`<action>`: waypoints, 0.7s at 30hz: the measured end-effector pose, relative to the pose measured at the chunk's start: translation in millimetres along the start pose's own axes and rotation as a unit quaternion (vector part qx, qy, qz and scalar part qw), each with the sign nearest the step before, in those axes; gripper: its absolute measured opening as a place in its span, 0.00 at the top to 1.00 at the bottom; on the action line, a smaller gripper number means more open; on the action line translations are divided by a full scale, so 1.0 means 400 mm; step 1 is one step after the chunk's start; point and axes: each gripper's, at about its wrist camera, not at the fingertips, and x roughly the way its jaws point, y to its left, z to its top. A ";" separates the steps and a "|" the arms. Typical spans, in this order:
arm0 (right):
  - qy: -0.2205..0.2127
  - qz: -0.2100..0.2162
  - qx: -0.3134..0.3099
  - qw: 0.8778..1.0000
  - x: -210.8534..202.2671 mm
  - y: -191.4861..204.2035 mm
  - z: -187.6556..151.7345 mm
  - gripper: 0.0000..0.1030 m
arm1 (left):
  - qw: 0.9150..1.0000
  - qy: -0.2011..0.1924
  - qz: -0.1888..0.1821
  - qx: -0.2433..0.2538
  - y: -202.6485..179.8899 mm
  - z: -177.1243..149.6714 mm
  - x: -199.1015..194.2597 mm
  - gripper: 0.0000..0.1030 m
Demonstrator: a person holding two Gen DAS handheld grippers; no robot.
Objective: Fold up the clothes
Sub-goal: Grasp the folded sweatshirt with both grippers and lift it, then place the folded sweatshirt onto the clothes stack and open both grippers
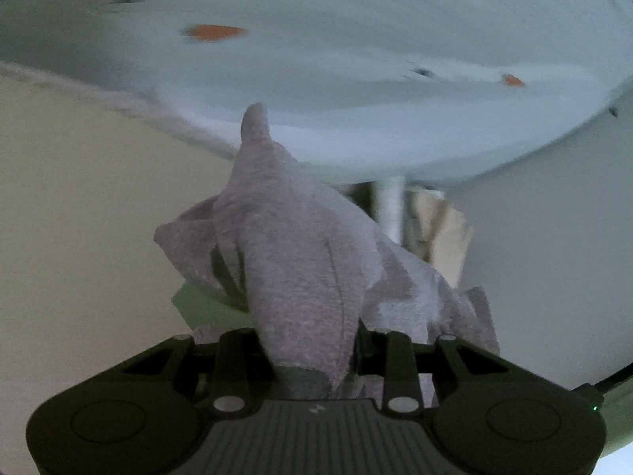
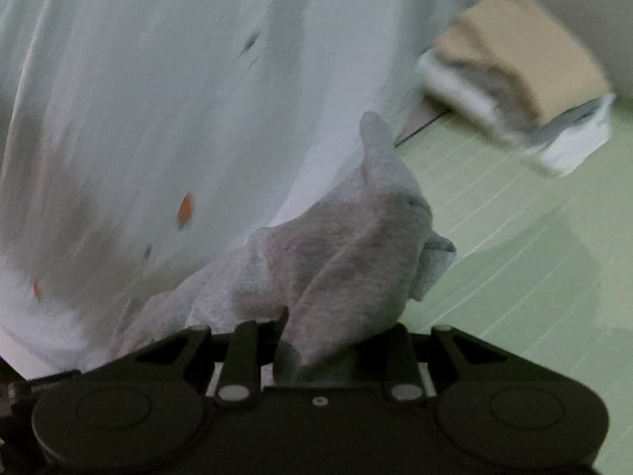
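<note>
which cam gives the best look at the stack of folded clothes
The right wrist view: the folded stack sits in plain sight at upper right on the green surface, tan on top, grey and white beneath, though blurred. The left wrist view shows only a tan sliver behind the grey garment.

A home: folded laundry stack (image 2: 522, 79) on green striped surface (image 2: 514, 237).
</note>
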 end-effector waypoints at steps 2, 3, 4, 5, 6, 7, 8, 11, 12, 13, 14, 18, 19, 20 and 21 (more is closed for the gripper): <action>-0.018 -0.003 -0.014 1.000 -0.021 -0.076 0.093 0.76 | 1.000 -0.012 -0.014 -0.002 -0.082 -0.008 0.096 0.67; -0.028 -0.004 -0.022 0.999 -0.031 -0.114 0.141 0.76 | 1.000 -0.015 -0.023 -0.004 -0.124 -0.008 0.148 0.67; -0.037 -0.005 -0.030 0.999 -0.040 -0.152 0.189 0.76 | 0.999 -0.018 -0.034 -0.003 -0.168 -0.008 0.200 0.67; -0.046 -0.006 -0.038 0.998 -0.050 -0.190 0.238 0.76 | 0.999 -0.021 -0.045 -0.003 -0.210 -0.002 0.246 0.67; -0.055 -0.008 -0.047 0.997 -0.059 -0.228 0.286 0.76 | 0.998 -0.023 -0.055 -0.003 -0.250 0.007 0.290 0.68; -0.064 -0.009 -0.055 0.996 -0.069 -0.266 0.334 0.77 | 0.997 -0.025 -0.066 -0.004 -0.290 0.016 0.334 0.68; -0.073 -0.013 -0.059 0.996 -0.074 -0.301 0.390 0.77 | 0.997 -0.027 -0.077 -0.005 -0.331 0.025 0.378 0.68; -0.101 -0.028 -0.071 0.992 -0.081 -0.391 0.560 0.77 | 0.994 -0.036 -0.103 0.016 -0.456 0.087 0.505 0.68; -0.111 -0.034 -0.078 0.990 -0.078 -0.412 0.616 0.77 | 0.994 -0.044 -0.093 0.031 -0.481 0.109 0.549 0.67; -0.121 -0.039 -0.085 0.988 -0.076 -0.433 0.673 0.77 | 0.995 -0.051 -0.076 0.046 -0.497 0.131 0.595 0.65; -0.134 -0.047 -0.097 0.985 -0.063 -0.448 0.723 0.77 | 0.995 -0.058 -0.057 0.060 -0.513 0.152 0.642 0.61; -0.182 -0.094 -0.119 0.971 0.063 -0.525 0.888 0.61 | 0.991 -0.074 0.024 0.109 -0.559 0.228 0.827 0.23; -0.182 -0.118 -0.120 0.969 0.118 -0.555 0.916 0.49 | 0.991 -0.056 0.054 0.108 -0.542 0.236 0.876 0.23; -0.166 -0.151 -0.114 0.968 0.180 -0.586 0.932 0.40 | 0.991 -0.034 0.074 0.108 -0.522 0.239 0.919 0.23; -0.146 -0.185 -0.106 0.966 0.242 -0.617 0.945 0.40 | 0.990 -0.011 0.087 0.108 -0.500 0.238 0.953 0.23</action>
